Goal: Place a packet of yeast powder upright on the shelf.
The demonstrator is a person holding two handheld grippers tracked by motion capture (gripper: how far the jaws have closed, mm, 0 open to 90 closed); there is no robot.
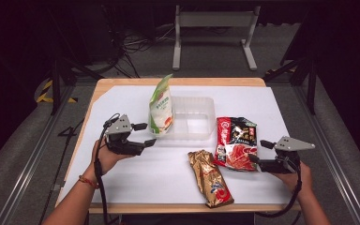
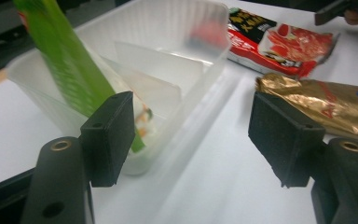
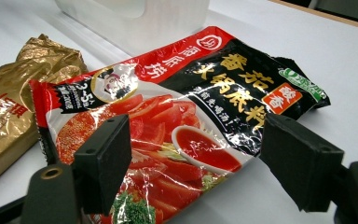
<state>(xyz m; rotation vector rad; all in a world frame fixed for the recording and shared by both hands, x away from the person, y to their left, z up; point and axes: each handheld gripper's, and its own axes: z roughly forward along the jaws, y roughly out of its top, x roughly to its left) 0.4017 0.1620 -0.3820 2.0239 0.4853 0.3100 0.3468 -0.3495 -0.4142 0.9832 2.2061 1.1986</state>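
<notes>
My left gripper (image 1: 143, 133) is released; the green pouch (image 1: 161, 105) at its one o'clock stands, seemingly leaning, in the clear bin (image 1: 194, 119). My right gripper (image 1: 258, 151) gapes over the red packet (image 1: 236, 142), gold packet (image 1: 209, 177) at nine o'clock.

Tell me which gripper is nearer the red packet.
Right. The right gripper sits at the edge of the red packet, jaws open around its corner. The left gripper is across the table, by the green bag in the bin.
</notes>
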